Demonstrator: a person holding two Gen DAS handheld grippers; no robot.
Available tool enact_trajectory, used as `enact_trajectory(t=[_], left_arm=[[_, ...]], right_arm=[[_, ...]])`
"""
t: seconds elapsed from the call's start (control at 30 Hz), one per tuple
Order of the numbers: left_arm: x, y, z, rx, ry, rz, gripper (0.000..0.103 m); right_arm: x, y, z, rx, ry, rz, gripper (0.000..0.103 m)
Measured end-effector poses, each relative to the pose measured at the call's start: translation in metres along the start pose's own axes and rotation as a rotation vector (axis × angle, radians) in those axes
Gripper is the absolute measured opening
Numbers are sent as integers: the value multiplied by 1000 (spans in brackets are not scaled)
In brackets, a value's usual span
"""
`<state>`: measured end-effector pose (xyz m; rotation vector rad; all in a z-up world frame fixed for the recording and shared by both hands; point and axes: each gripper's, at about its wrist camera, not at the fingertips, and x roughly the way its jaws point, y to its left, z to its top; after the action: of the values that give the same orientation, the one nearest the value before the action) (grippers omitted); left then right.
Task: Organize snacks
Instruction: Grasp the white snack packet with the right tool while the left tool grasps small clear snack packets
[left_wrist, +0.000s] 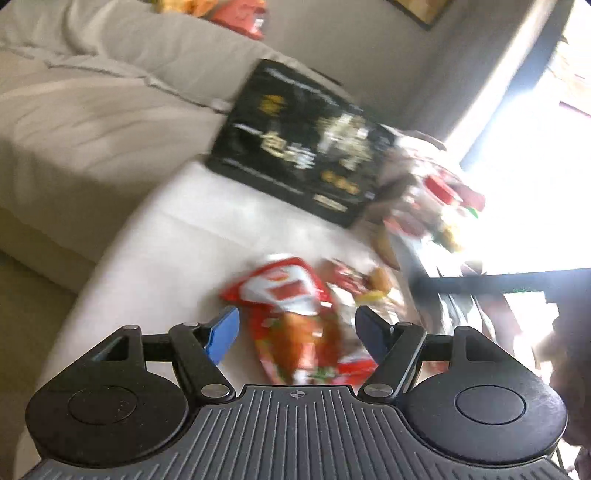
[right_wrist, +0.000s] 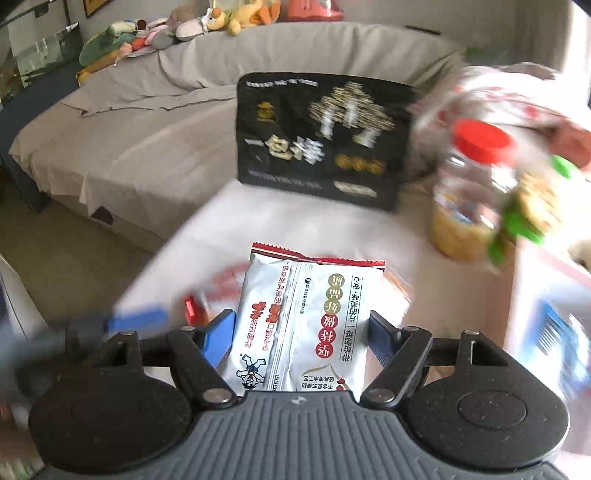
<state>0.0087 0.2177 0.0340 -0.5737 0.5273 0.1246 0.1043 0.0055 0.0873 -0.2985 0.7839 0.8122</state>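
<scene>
My left gripper (left_wrist: 297, 332) is open above a red snack packet (left_wrist: 295, 317) that lies on the white table (left_wrist: 177, 236); its fingers stand on either side of the packet, apart from it. My right gripper (right_wrist: 301, 338) is shut on a silver-white snack packet (right_wrist: 306, 321) with red print, held above the table (right_wrist: 295, 225). The left gripper's blue finger (right_wrist: 136, 317) shows blurred at the left of the right wrist view, with red packets (right_wrist: 207, 295) beside it.
A black bag with gold print (left_wrist: 303, 144) (right_wrist: 321, 140) stands at the table's far side. A red-lidded clear jar (right_wrist: 469, 192) and blurred snacks (left_wrist: 432, 199) sit to the right. A grey-covered sofa (right_wrist: 129, 122) lies behind, with plush toys (right_wrist: 177, 29) on its back.
</scene>
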Motion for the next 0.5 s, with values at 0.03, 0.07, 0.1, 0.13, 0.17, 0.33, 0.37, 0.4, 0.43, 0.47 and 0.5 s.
enact_trajectory(t=[0.03,0.07,0.1,0.13,0.17,0.33,0.37,0.4,0.43,0.47,0.5], left_arm=[[3,-7,-1,18,7,-15,75],[5,-15,-2,38,16,-29,74],[8,-23,-4,53,26,-38,74],[10,-29,-6,65,34,-45,73],[14,-36,-7,76,43,-51,73],[41,-62,-9,117,60,3,73],[49,-68,-9,130,70,23,73],[53,-71,-9,145,79,37,73],[57,-75,-10,161,87,52,73],[61,-78,-10,173,94,65,73],[64,-82,-10,184,98,78,73]], right_arm=[[-2,-5,-11,3,-4,-7,76],[-11,-10,-29,9,-6,-9,76],[-16,-18,-42,15,-5,-8,76],[-21,-23,-57,24,-2,-9,76],[-26,-27,-73,30,5,-10,76],[-29,-45,-130,64,24,-88,76],[-28,-47,-136,61,19,-119,76],[-30,-49,-143,56,14,-144,76],[-31,-50,-148,52,8,-166,76],[-33,-52,-152,53,2,-176,76],[-34,-55,-154,59,-4,-179,76]])
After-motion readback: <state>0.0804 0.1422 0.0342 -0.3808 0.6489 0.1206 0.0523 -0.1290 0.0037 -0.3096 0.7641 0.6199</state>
